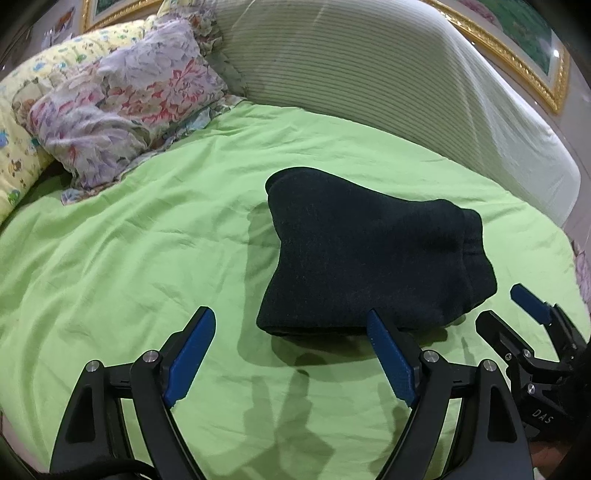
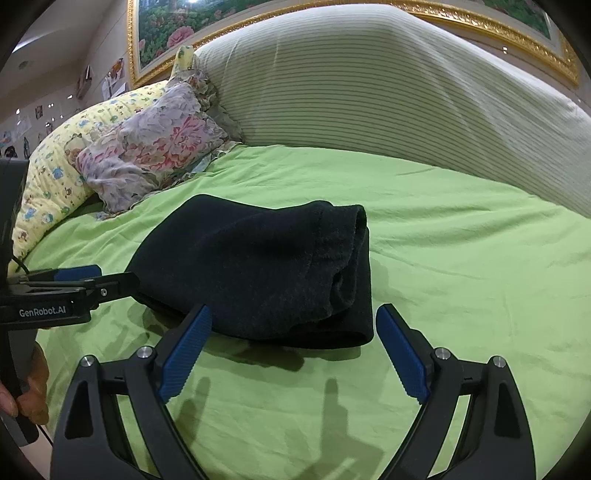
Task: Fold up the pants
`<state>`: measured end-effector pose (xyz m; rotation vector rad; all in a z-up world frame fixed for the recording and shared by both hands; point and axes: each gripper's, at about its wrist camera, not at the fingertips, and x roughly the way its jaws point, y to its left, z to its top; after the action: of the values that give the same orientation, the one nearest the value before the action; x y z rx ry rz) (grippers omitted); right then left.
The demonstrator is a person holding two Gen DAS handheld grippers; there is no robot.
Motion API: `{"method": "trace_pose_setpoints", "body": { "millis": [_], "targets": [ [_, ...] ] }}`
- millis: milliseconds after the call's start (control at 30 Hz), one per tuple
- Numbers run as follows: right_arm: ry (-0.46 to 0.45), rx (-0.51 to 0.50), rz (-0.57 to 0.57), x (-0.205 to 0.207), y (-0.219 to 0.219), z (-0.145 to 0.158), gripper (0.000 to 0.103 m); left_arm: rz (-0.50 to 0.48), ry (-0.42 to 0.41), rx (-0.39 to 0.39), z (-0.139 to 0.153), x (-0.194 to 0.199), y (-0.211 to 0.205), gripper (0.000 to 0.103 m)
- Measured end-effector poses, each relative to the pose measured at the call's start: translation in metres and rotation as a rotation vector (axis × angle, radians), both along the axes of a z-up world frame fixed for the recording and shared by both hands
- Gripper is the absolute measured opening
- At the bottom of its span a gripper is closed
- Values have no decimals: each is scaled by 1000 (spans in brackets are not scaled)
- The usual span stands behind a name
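Note:
The black pants [image 1: 369,254] lie folded into a thick compact bundle on the green bedsheet [image 1: 129,258]. The bundle also shows in the right wrist view [image 2: 258,273], with the waistband or cuff layers at its right end. My left gripper [image 1: 291,325] is open and empty, just in front of the bundle's near edge. My right gripper [image 2: 293,321] is open and empty, its fingers straddling the bundle's near right corner without touching it. The right gripper also appears at the right edge of the left wrist view [image 1: 517,310], and the left gripper appears at the left edge of the right wrist view [image 2: 92,277].
A floral pillow [image 1: 122,114] and a yellow patterned quilt [image 1: 14,147] lie at the back left. A large striped white bolster [image 1: 388,85] runs along the back and right. A gold-framed picture [image 2: 221,22] hangs behind the bed.

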<state>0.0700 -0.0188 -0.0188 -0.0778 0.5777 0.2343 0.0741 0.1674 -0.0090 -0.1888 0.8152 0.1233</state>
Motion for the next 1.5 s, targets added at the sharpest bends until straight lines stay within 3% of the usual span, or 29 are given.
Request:
{"method": "trace_pose_setpoints", "body": {
  "millis": [700,1500],
  "targets": [
    [-49,-14,1,-2,12,-10,91,-11,-11,97,-6,-1,-8,86],
    [-50,-17,-7,-4,16,-11,91,-18,-8,89,-4,-3,-12,87]
  ]
}}
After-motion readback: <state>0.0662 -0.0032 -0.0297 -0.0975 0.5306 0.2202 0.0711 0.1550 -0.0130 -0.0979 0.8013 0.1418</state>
